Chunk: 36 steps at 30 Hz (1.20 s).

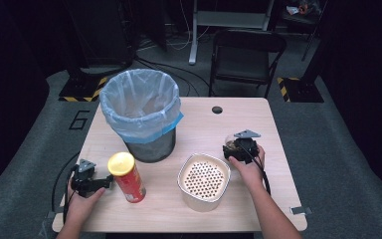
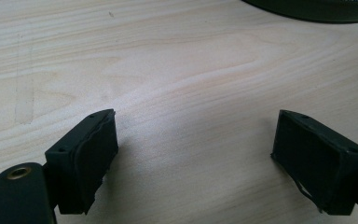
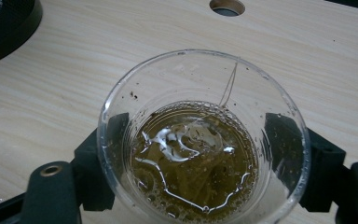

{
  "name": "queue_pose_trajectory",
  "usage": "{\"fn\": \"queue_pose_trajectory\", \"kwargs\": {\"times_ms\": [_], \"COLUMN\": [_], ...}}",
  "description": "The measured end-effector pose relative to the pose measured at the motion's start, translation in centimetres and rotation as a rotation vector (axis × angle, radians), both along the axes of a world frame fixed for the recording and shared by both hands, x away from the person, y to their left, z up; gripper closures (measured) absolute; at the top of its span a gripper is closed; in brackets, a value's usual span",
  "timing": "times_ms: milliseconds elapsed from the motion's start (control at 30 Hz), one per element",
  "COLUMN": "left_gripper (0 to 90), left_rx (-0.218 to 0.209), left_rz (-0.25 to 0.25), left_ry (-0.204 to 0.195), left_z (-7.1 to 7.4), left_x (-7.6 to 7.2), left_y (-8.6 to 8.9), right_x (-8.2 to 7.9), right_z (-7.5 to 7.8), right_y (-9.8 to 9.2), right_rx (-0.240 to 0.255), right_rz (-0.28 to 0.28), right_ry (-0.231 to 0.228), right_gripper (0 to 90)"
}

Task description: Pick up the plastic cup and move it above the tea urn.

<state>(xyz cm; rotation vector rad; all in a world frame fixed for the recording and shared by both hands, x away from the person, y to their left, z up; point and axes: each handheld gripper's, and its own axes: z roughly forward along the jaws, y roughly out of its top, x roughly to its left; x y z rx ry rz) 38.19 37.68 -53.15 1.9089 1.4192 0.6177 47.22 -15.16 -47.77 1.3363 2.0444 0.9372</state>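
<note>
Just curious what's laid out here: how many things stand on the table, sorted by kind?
Bins: 1, wire bin with a bag liner
Tubes: 1, red snack tube
Strainer bowls: 1, white bowl
Cups: 1, clear cup
Total: 4

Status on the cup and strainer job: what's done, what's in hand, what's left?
Done: hard to say; the strainer bowl looks empty. In hand: the right gripper has its fingers either side of a clear plastic cup of brownish liquid; whether they press I cannot tell. The left gripper is open over bare table, beside the red chip can. Left, likely: draining the cup, binning it in the lined bin.
</note>
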Motion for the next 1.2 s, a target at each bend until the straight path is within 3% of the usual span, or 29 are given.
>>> {"fn": "queue_pose_trajectory", "kwargs": {"times_ms": [200,800,933,1200], "left_gripper": [13.5,13.6,13.6,13.6], "left_rx": [0.001,-0.003,-0.001,-0.001], "left_rz": [0.0,0.0,-0.001,0.0], "left_ry": [-0.004,-0.001,-0.005,-0.005], "left_z": [0.0,0.0,0.0,0.0], "left_x": [0.0,0.0,0.0,0.0], "left_y": [0.0,0.0,0.0,0.0], "right_x": [0.4,0.4,0.3,-0.2], "right_z": [-0.3,0.2,1.3,4.5], "right_y": [0.1,-0.2,-0.4,-0.6], "right_rx": [0.033,0.029,0.034,0.008], "right_rz": [0.003,0.084,0.136,0.233], "right_ry": [0.006,0.004,0.019,-0.026], "right_gripper": [28.8,34.2,34.2,35.3]}}
